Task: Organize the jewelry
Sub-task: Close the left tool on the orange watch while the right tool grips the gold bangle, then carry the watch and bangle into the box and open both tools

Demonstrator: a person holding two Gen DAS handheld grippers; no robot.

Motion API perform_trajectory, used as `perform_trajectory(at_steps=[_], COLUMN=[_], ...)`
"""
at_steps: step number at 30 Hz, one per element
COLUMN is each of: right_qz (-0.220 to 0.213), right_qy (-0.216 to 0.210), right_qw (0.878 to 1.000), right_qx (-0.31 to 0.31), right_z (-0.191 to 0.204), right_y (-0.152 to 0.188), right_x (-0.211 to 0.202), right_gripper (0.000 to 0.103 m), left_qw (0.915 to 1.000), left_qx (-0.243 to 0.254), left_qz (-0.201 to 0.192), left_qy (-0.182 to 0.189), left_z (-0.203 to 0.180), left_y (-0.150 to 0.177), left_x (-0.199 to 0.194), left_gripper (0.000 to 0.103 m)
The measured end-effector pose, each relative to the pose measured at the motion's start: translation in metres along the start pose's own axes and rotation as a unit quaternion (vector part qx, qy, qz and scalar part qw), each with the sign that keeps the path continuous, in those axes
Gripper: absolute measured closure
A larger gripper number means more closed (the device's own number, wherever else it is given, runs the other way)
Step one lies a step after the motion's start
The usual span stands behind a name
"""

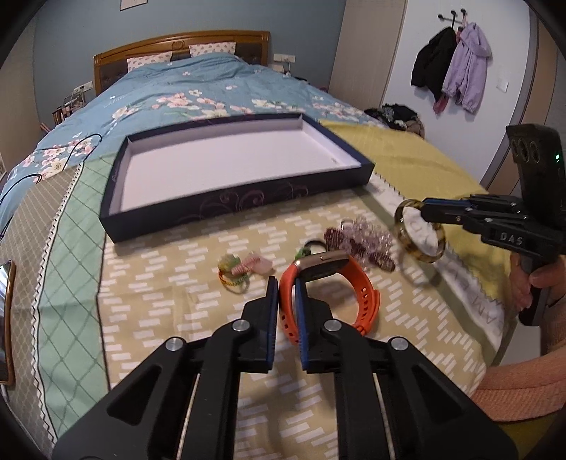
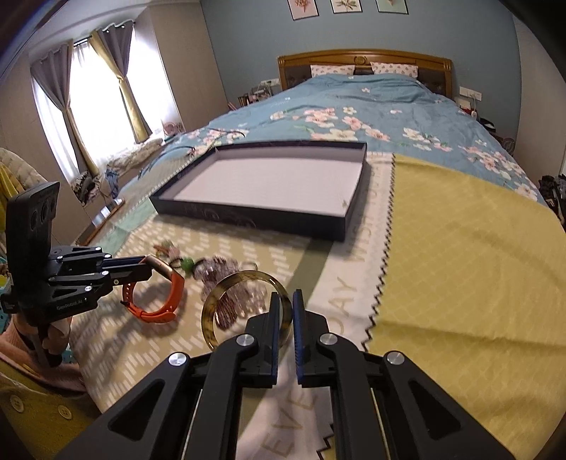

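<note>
Left gripper (image 1: pixel 286 283) is nearly closed, pinching the orange rubber-strapped watch (image 1: pixel 329 283); right gripper (image 2: pixel 287 300) likewise clamps the amber translucent bangle (image 2: pixel 244 308).

I'm looking across a bedroom with blue-grey walls (image 2: pixel 247 42) and a wide bed (image 2: pixel 460 219) under a blue floral quilt (image 2: pixel 353 106), backed by a wooden headboard (image 2: pixel 364 58) and two patterned pillows (image 2: pixel 332 69). Daylight comes through a window (image 2: pixel 95 92) hung with grey and mustard curtains (image 2: pixel 47 81). Three framed pictures (image 2: pixel 345 6) hang above the headboard, and jackets (image 1: pixel 456 67) hang on a white door (image 1: pixel 495 42).
</note>
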State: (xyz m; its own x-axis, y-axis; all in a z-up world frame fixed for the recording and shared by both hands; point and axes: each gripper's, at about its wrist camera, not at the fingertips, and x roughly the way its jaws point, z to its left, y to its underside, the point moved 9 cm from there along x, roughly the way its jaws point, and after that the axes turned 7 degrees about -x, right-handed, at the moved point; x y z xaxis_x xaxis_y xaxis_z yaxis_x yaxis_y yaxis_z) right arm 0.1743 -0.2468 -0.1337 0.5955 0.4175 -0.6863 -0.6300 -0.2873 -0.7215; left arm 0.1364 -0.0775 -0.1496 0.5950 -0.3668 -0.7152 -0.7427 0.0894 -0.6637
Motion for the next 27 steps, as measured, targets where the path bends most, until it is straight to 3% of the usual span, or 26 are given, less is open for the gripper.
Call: perform_trajectory(at_steps=[6, 14, 27], right_qz=[-0.028, -0.052, -0.009], right_qy=[-0.005, -0.001, 0.041], right_qw=[0.999, 0.998, 0.999], right_qx=[-0.017, -0.028, -0.023], right_z=[0.005, -0.007, -0.040], right_y=[-0.036, -0.098, -0.155], right_x=[0.003, 0.032, 0.121], right_gripper=[0.097, 0.097, 0.097], left_qw=[0.9993, 0.9975, 0.9969], left_qx=[-0.010, -0.021, -0.048], left_qz=[-0.035, -0.064, -0.047], left_qy=[0.010, -0.022, -0.042], left_z=[0.010, 0.037, 0.089], left_y=[-0.033, -0.088, -0.166], left_x=[-0.021, -0.026, 0.043], left_gripper=[0.093, 0.093, 0.093])
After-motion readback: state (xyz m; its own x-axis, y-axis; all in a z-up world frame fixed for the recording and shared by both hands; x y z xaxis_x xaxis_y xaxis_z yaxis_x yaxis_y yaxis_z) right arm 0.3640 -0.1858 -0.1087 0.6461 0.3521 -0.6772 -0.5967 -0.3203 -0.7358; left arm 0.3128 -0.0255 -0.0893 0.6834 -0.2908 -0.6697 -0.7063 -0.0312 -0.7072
